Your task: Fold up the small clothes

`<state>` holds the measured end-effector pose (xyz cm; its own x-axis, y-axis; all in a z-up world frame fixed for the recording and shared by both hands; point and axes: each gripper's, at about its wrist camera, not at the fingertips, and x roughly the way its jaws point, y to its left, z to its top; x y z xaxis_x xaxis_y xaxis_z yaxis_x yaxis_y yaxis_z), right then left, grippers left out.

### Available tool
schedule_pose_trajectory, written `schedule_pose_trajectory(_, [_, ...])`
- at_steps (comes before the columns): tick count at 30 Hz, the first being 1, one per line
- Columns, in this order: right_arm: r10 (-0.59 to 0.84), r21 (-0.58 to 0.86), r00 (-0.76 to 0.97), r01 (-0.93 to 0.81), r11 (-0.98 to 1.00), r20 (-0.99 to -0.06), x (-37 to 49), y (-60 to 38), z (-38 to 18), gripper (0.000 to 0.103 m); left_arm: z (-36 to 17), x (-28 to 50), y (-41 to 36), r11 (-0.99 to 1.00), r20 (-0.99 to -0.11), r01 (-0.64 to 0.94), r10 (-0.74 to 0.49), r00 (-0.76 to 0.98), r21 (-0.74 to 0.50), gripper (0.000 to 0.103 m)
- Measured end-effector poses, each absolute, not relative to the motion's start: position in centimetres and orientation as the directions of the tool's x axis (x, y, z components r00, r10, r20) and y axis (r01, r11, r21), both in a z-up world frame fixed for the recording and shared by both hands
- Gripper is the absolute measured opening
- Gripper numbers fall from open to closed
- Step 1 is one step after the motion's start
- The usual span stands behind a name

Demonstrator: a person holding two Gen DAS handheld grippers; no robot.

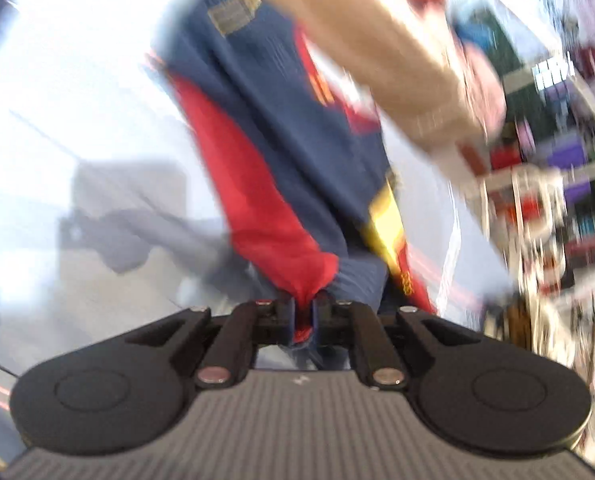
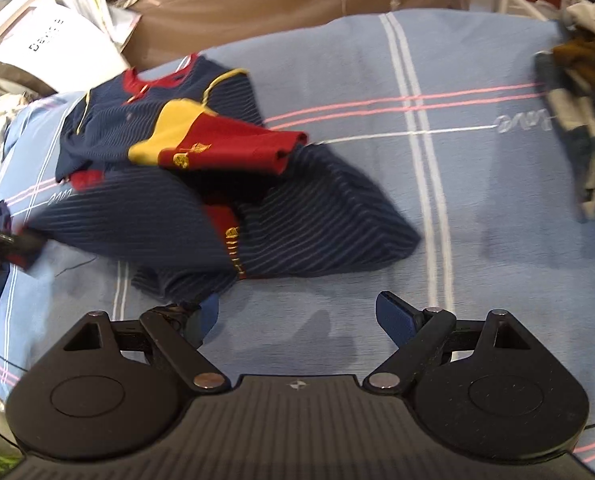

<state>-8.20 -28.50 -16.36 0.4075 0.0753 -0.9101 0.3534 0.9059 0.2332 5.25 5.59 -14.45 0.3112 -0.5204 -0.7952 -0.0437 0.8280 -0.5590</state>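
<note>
Blue striped sheet fills the right wrist view, and the navy shirt lies crumpled left of its middle, a red-and-yellow sleeve flopped across the top. A clothes pile sits at the sheet's far right edge. Only the blurred left view shows a bare forearm crossing above the shirt. Left gripper is clamped tight on red and navy fabric. Right gripper hovers near the shirt's hem, fingers spread wide, holding nothing.
</note>
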Motion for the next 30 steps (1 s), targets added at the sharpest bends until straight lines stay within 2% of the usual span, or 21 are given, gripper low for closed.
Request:
schedule_pose_trajectory(6, [0.099, 0.243, 0.409, 0.319, 0.916, -0.907, -7.1, -25.8, -16.8, 0.103, -10.4, 5.0, 19.1, 0.9, -0.849, -0.161, -0.305, 0.431, -0.406, 0.007])
schedule_pose_trajectory(8, [0.106, 0.232, 0.398, 0.284, 0.93, -0.911, -6.6, -24.4, -17.2, 0.103, -10.6, 4.7, 22.8, 0.904, -0.871, -0.217, -0.253, 0.422, -0.368, 0.007])
schedule_pose_trajectory(11, [0.146, 0.249, 0.363, 0.255, 0.935, -0.92, -5.6, -22.0, -18.5, 0.103, -11.9, 3.8, 26.7, 0.874, -0.886, -0.297, -0.259, 0.385, -0.384, 0.007])
schedule_pose_trajectory(14, [0.198, 0.306, 0.378, 0.253, 0.918, -0.904, -4.0, -19.9, -20.3, 0.103, -13.1, 3.5, 26.9, 0.883, -0.896, -0.287, -0.26, 0.359, -0.371, 0.007])
schedule_pose_trajectory(18, [0.084, 0.186, 0.335, 0.284, 0.941, -0.939, -1.3, -17.5, -22.8, 0.103, -15.0, 3.7, 26.0, 0.891, -0.899, -0.273, -0.259, 0.353, -0.364, 0.007])
schedule_pose_trajectory(21, [0.085, 0.192, 0.339, 0.294, 0.936, -0.937, -0.1, -16.7, -23.9, 0.103, -15.1, 4.0, 27.0, 0.895, -0.897, -0.253, -0.269, 0.352, -0.368, 0.008])
schedule_pose_trajectory(26, [0.136, 0.228, 0.328, 0.262, 0.938, -0.935, 0.5, -15.4, -22.9, 0.103, -15.0, 5.0, 27.1, 0.906, -0.895, -0.213, -0.281, 0.347, -0.367, 0.008])
schedule_pose_trajectory(30, [0.049, 0.191, 0.38, 0.345, 0.919, -0.924, -1.5, -16.1, -20.9, 0.103, -15.5, 5.4, 26.9, 0.904, -0.894, -0.203, -0.296, 0.337, -0.376, 0.008])
